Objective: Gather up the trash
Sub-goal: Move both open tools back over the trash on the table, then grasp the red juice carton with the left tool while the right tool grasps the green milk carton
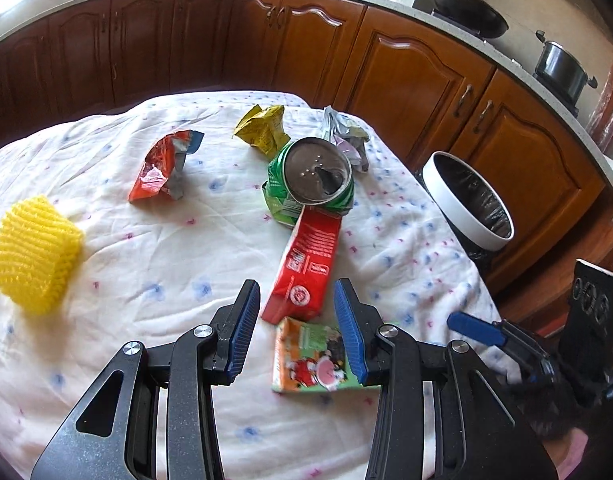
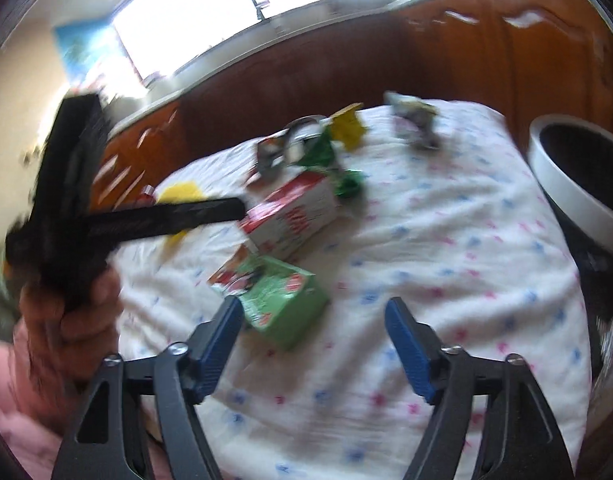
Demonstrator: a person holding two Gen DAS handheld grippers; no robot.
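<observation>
Trash lies on a white flowered tablecloth. My left gripper is open and empty, its jaws on either side of the near end of a red carton. A small green-and-orange carton lies just below it. A crushed green can, a red wrapper, a yellow wrapper, a silver wrapper and a yellow foam net lie farther off. My right gripper is open and empty, beside the green carton; this view is blurred. The red carton lies beyond.
A white-rimmed bin with a black liner stands off the table's right edge; it also shows in the right wrist view. Wooden kitchen cabinets run behind, with a pan and a pot on the counter. The other gripper's body is at left.
</observation>
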